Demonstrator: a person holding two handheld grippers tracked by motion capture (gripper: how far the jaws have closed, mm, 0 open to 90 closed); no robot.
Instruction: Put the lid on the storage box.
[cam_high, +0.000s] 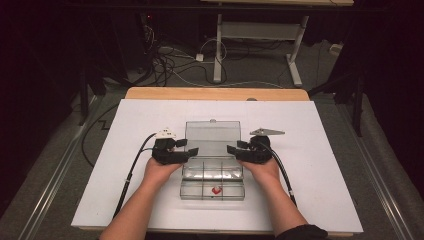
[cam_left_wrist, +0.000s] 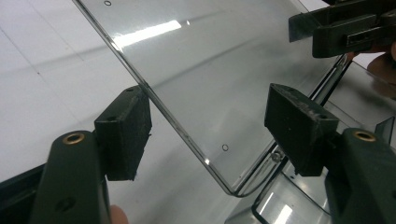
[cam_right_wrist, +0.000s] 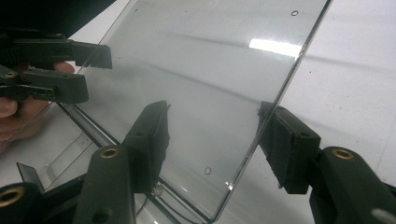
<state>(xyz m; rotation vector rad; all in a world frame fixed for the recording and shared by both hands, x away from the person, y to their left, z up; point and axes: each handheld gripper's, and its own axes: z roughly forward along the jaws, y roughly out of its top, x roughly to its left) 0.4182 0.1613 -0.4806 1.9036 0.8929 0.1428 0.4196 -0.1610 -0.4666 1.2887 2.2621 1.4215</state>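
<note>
box: we see a clear plastic compartment box (cam_high: 212, 187) on the white table cover (cam_high: 310, 165), near the front edge, midway between our two hands.
lid: the clear lid (cam_high: 212, 137) is swung open and stands up behind the compartments, tilted back, hinged along the box's far side; in the left gripper view the lid (cam_left_wrist: 205, 70) crosses between the jaws, and in the right gripper view the lid (cam_right_wrist: 210, 79) does the same.
left gripper: our left gripper (cam_high: 190, 148) sits at the lid's left edge. its jaws are spread wide, one on each side of the lid's edge; the left gripper (cam_left_wrist: 208, 128) grips nothing, though the outer pad lies just beside the edge.
right gripper: our right gripper (cam_high: 235, 148) sits at the lid's right edge, opposite the other. the right gripper (cam_right_wrist: 212, 140) has its jaws well apart, straddling the edge, with the outer pad close against the rim; we cannot tell whether it touches.
contents: a small red piece (cam_high: 216, 190) lies in a front middle compartment.
hands: both of our hands rest beside the box, left hand (cam_high: 159, 170) and right hand (cam_high: 264, 170).
</note>
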